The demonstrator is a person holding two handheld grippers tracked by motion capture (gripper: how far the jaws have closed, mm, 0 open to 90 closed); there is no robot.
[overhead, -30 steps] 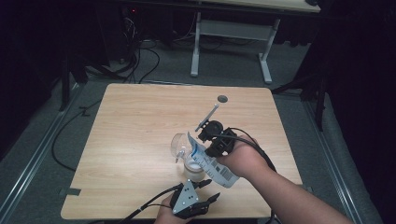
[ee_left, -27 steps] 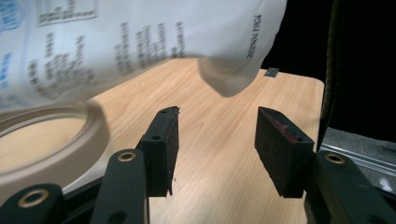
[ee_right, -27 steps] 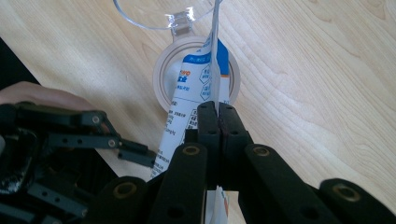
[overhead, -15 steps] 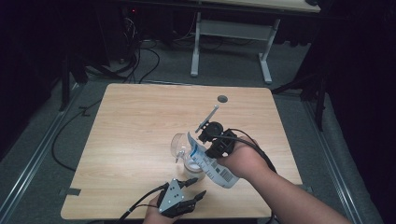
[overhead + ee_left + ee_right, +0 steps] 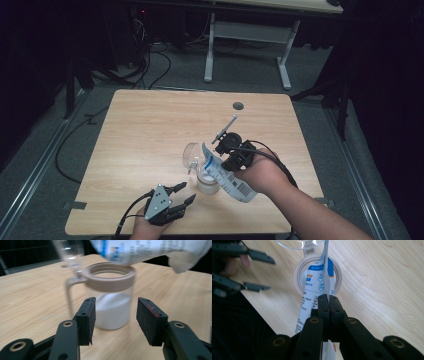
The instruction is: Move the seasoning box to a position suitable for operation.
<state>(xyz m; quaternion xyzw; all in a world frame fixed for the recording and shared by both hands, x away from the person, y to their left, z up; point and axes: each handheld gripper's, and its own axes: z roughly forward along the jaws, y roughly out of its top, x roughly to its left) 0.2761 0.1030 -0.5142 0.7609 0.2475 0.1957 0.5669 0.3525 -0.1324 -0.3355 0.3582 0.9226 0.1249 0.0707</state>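
The right tool (image 5: 328,300) has its jaws pressed fully together on the edge of a white and blue pouch (image 5: 315,287), and it holds this pouch tilted so that the open end hangs directly above the mouth of a clear jar (image 5: 110,297). The jar stands upright on the desk (image 5: 150,130), near the front edge and a little right of the middle, and it is about half filled with a white powder (image 5: 113,311). It has a beige collar and a side handle, and its transparent lid (image 5: 191,152) is swung open on the far side.

The left tool (image 5: 115,317) is to the near left of the jar, with its jaws held apart and nothing between them; the jar is just in front of the pads but they do not touch it.

I think the main risk is spilling. Nothing holds the jar at this moment, so if the pouch leans on the collar, or the left tool touches the wall while approaching, the jar can slide or tip. Also, if the pouch drifts off the opening, the powder will fall on the desk.
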